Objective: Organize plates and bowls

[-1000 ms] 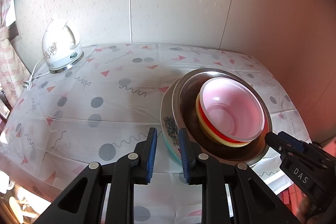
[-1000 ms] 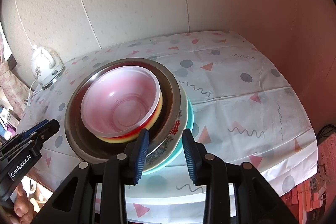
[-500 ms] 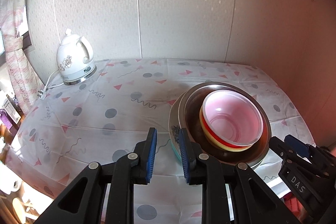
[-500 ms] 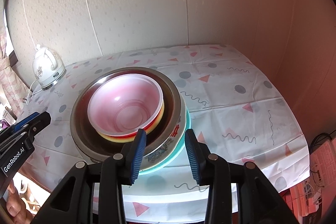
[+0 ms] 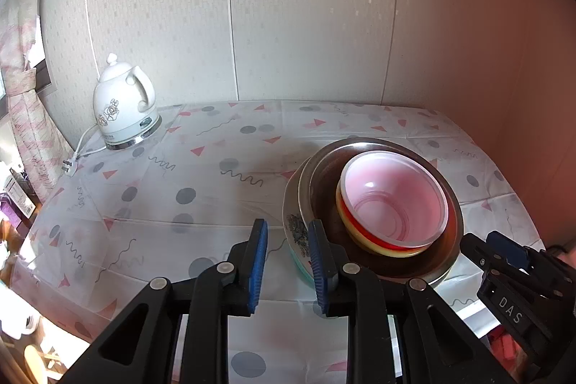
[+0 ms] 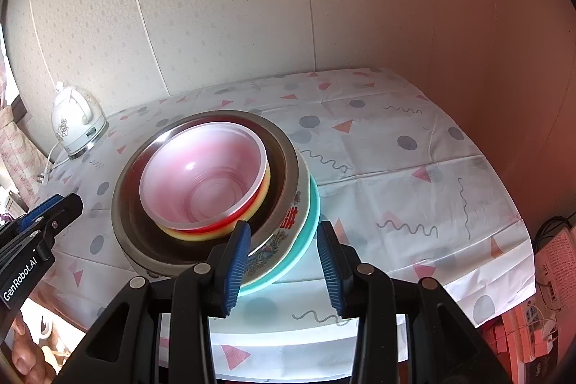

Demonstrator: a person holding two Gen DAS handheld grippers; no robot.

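Both grippers retreated; teal plate (image 6: 310, 233) mostly hidden.

Both grippers are black plastic with ribbed blue pads. The left gripper (image 5: 288, 261) has silver rivets, with "GenRobot.AI" printed in white on its side. The right gripper (image 6: 284, 263) has "DAS" on its body. Bare fingers (image 6: 27, 357) show at 8 o'clock in the right view.

Bowls (image 5: 392, 207) nested on plates (image 6: 306, 215), table (image 5: 201, 204) right; kettle (image 5: 122, 110) back left

Pink bowl (image 6: 203, 177) nested in steel bowl (image 6: 284, 168) atop floral plate (image 6: 288, 225), teal plate (image 6: 309, 233)
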